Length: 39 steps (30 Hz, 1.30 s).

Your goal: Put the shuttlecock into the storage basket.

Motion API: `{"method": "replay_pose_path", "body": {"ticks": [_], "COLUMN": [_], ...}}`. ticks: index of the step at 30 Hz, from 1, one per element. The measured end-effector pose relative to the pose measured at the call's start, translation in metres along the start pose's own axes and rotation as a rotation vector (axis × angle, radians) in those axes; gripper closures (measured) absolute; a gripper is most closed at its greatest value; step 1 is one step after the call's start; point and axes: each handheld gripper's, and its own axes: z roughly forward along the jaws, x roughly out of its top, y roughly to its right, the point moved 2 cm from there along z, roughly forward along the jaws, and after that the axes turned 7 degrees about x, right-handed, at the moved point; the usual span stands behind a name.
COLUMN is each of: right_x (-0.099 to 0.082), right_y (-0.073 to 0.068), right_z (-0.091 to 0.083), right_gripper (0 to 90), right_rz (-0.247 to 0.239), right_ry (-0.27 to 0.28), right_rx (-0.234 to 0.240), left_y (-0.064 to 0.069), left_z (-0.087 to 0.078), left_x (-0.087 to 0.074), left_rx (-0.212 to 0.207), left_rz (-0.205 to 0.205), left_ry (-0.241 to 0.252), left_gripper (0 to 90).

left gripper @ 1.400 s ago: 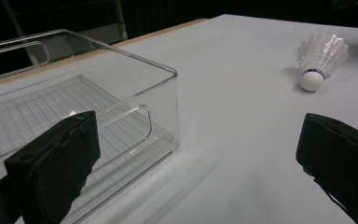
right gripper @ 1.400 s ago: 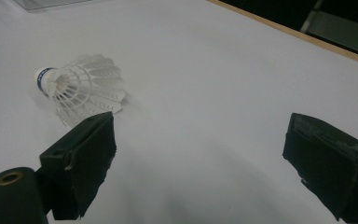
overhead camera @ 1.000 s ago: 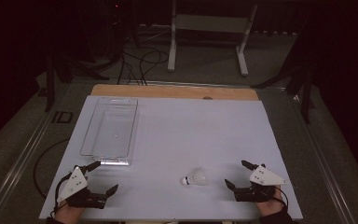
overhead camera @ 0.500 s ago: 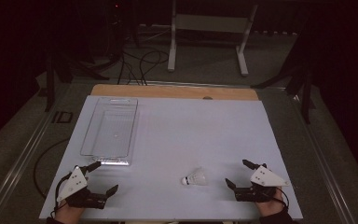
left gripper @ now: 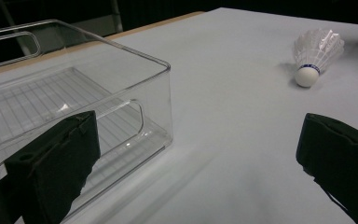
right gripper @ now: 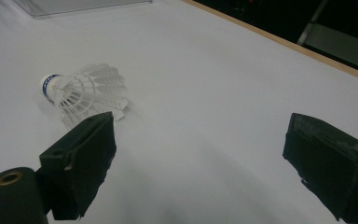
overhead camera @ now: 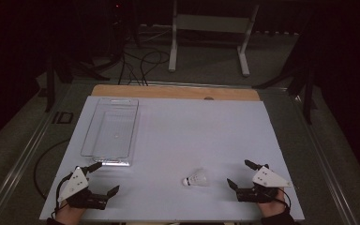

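A white feather shuttlecock (overhead camera: 195,178) lies on its side on the white table near the front edge, cork pointing left. In the left gripper view the shuttlecock (left gripper: 314,51) is far off at upper right; in the right gripper view the shuttlecock (right gripper: 84,93) lies just beyond the left jaw. A clear plastic tray (overhead camera: 110,131) stands empty at the left. My left gripper (overhead camera: 106,178) rests open at the front left, just in front of the tray's near wall (left gripper: 121,93). My right gripper (overhead camera: 238,173) rests open at the front right, a short way right of the shuttlecock. Both hold nothing.
The white table (overhead camera: 192,131) ends in a wooden strip (overhead camera: 176,92) at the far edge. Beyond it are a dark floor, cables and a white metal stand (overhead camera: 211,28). A corner of the tray (right gripper: 74,5) shows in the right gripper view.
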Motion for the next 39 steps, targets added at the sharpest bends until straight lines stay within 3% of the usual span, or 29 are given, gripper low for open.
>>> {"method": "replay_pose_path", "body": {"ticks": [16,17,19,22,23,29,31,34,39], "right_x": [-0.001,-0.001,-0.001,0.0,0.0,-0.001,0.0,-0.001,0.0], "right_y": [0.001,0.0,0.0,0.0,0.001,0.001,0.0,0.0,-0.001], "right_z": [0.0,0.001,0.001,0.0,0.0,0.0,0.0,0.001,0.0], "right_gripper": [8.9,8.9,8.9,8.9,8.9,8.9,8.9,8.9,8.9], "right_rz": [0.007,0.009,0.004,0.002,0.002,0.006,0.004,0.005,0.007], "right_ry": [-0.003,-0.004,-0.008,-0.001,-0.001,-0.005,-0.006,-0.009,-0.002], "right_rx": [0.007,0.009,0.004,0.0,-0.001,-0.002,0.0,0.002,0.007], "left_y": [0.0,0.0,-0.001,-0.001,-0.001,0.0,0.001,0.002,0.008], "left_z": [-0.003,-0.003,-0.004,-0.004,-0.005,-0.007,-0.007,-0.006,-0.002], "left_x": [0.009,0.012,0.016,0.02,0.025,0.037,0.043,0.048,0.061], "left_rx": [-0.003,0.015,0.012,0.002,-0.002,-0.03,-0.04,-0.05,-0.102], "left_rz": [0.0,-0.007,-0.028,-0.028,-0.004,0.016,0.05,0.062,0.077], "left_ry": [0.004,0.004,0.013,0.007,0.001,-0.003,-0.019,-0.023,-0.028], "left_gripper": [0.4,0.4,0.4,0.4,0.4,0.4,0.4,0.4,0.4]}}
